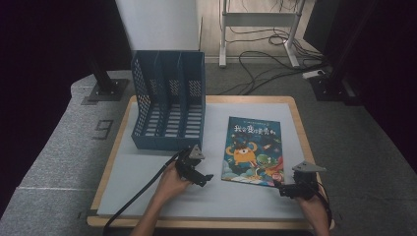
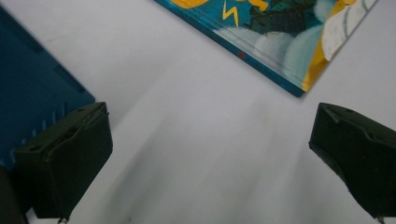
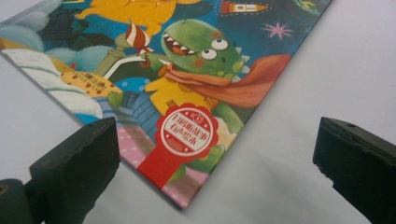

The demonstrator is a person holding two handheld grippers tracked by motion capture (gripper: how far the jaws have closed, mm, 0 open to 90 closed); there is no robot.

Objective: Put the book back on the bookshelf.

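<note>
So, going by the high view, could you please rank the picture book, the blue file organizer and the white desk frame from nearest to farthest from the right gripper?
1. picture book, just left of the right gripper.
2. blue file organizer, back left.
3. white desk frame, on the floor beyond the table.

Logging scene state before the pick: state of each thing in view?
picture book: closed, flat on the mat, cover up, not gripped.
file rack: upright, all three slots empty.
left gripper: jaws open, empty, just left of the book's near-left corner.
right gripper: jaws open, straddling the book's near-right corner, not closed on it.
</note>
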